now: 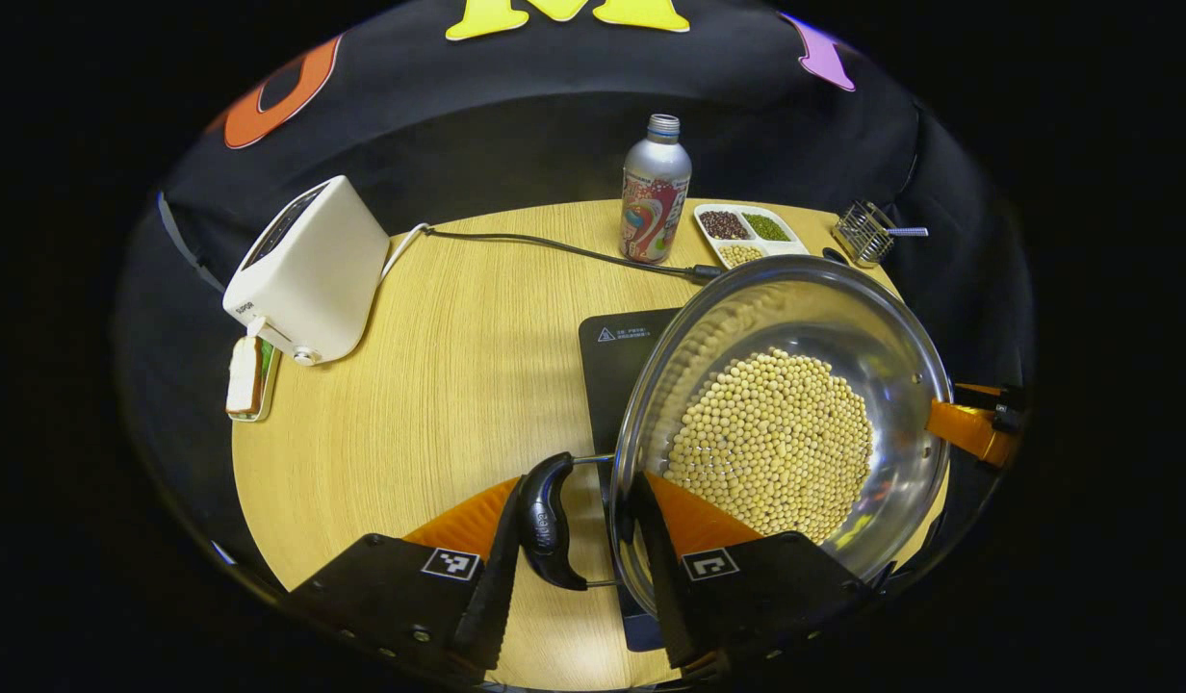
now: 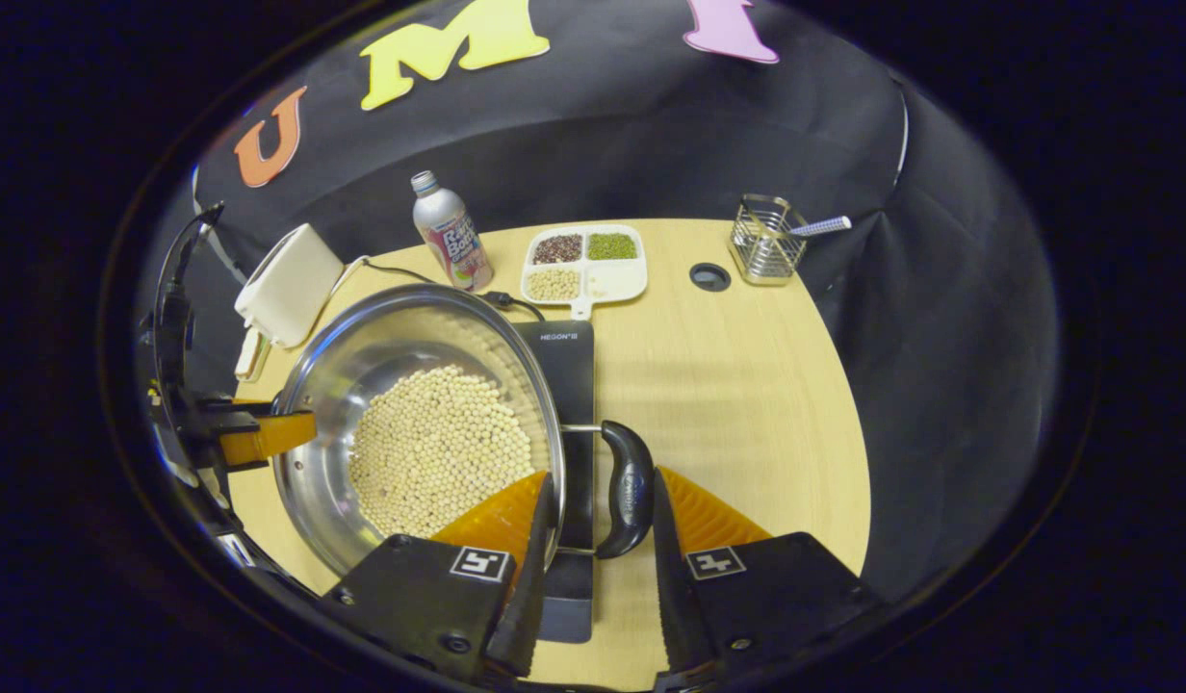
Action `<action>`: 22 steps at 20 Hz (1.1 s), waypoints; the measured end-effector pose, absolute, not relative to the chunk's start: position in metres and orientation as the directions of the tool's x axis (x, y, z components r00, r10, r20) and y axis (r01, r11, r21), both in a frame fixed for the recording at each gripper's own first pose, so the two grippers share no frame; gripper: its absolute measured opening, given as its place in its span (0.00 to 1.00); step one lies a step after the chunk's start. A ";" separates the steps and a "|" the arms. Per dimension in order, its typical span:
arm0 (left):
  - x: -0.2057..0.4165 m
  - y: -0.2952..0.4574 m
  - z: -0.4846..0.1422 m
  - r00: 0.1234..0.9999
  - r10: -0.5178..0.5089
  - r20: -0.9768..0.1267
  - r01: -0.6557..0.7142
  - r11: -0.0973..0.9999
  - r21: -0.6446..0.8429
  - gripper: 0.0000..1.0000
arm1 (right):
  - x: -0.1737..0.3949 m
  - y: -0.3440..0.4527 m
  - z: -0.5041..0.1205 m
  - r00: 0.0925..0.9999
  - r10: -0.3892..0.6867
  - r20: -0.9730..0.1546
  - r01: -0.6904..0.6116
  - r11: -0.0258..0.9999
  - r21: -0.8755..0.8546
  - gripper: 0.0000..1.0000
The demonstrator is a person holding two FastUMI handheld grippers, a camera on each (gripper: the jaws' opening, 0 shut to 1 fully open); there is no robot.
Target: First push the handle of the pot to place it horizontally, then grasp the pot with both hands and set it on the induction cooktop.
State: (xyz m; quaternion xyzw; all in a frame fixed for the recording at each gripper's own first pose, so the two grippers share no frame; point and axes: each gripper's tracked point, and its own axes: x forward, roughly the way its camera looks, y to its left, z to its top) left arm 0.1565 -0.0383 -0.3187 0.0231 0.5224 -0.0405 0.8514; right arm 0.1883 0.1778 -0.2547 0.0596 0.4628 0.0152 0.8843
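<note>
**Operator:** I have the pot (image 1: pixel 786 423) over the induction cooktop (image 1: pixel 620 361), loaded with pale beans (image 1: pixel 771 443). My left gripper (image 1: pixel 574 534) has its fingers set either side of the near handle (image 1: pixel 545 520); my right gripper (image 2: pixel 598 510) straddles the other handle (image 2: pixel 630 486) and the rim.

**Second:** Clamped on both?

**Operator:** I cannot tell. The fingers stand close beside each handle, but I see no firm contact on both sides in either view.

**Second:** What worries you?

**Operator:** Tilt. If one side slips or goes down ahead of the other, I judge the beans slide and spill onto the desk (image 1: pixel 439 385). I also cannot tell whether the base touches the cooktop. The black cable (image 1: pixel 554 247) and the bottle (image 1: pixel 654 192) sit just behind, so drifting back could snag them.
</note>
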 end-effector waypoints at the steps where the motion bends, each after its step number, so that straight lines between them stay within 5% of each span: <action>1: 0.159 -0.039 -0.321 0.450 -0.043 -0.892 0.093 0.996 -0.001 0.61 | 0.190 0.179 -0.258 0.569 0.082 -0.818 0.023 0.993 0.116 0.51; 22: 0.165 -0.041 -0.322 0.529 -0.021 -0.849 0.066 0.998 0.016 0.61 | 0.201 0.177 -0.264 0.674 0.119 -0.729 -0.027 0.990 0.136 0.55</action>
